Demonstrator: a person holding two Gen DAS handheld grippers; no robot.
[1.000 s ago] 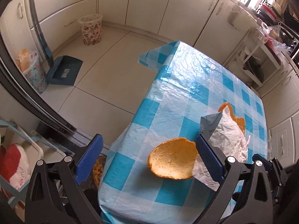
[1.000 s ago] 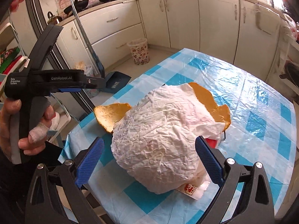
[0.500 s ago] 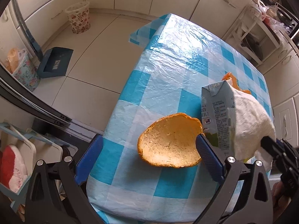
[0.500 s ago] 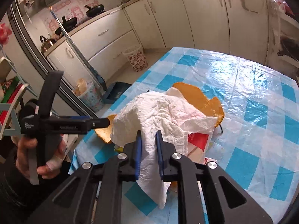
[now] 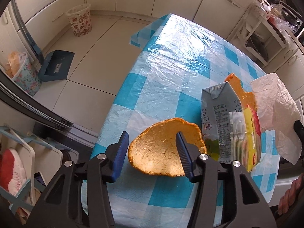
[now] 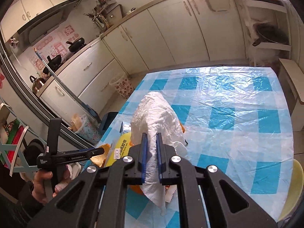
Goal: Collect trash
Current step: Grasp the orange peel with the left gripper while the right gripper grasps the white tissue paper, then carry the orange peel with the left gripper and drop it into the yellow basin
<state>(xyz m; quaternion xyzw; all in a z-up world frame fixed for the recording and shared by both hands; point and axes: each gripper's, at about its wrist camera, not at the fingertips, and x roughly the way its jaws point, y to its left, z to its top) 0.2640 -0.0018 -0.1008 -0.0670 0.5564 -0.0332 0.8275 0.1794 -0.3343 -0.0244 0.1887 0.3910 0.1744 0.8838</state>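
Note:
A curved orange peel (image 5: pixel 161 150) lies near the table's front left corner. My left gripper (image 5: pixel 152 150) straddles its left part, jaws half closed, the right pad over the peel. A grey milk carton (image 5: pixel 218 114), a yellow wrapper (image 5: pixel 250 133) and a second peel (image 5: pixel 237 87) sit right of it. My right gripper (image 6: pixel 151 155) is shut on a crumpled white tissue (image 6: pixel 153 117) and holds it lifted above the pile; it also shows in the left wrist view (image 5: pixel 279 114).
The table has a blue-checked plastic cloth (image 5: pixel 180 60). A floral waste basket (image 5: pixel 79 21) stands on the floor by the cabinets, a blue dustpan (image 5: pixel 55 66) nearer. A bagged floral bin (image 5: pixel 22 76) stands at the left. A rack (image 5: pixel 17 161) is beside the table corner.
My right gripper shut on the tissue and lifted it off the pile, uncovering the carton and wrapper. My left gripper came down to the near peel and its jaws narrowed.

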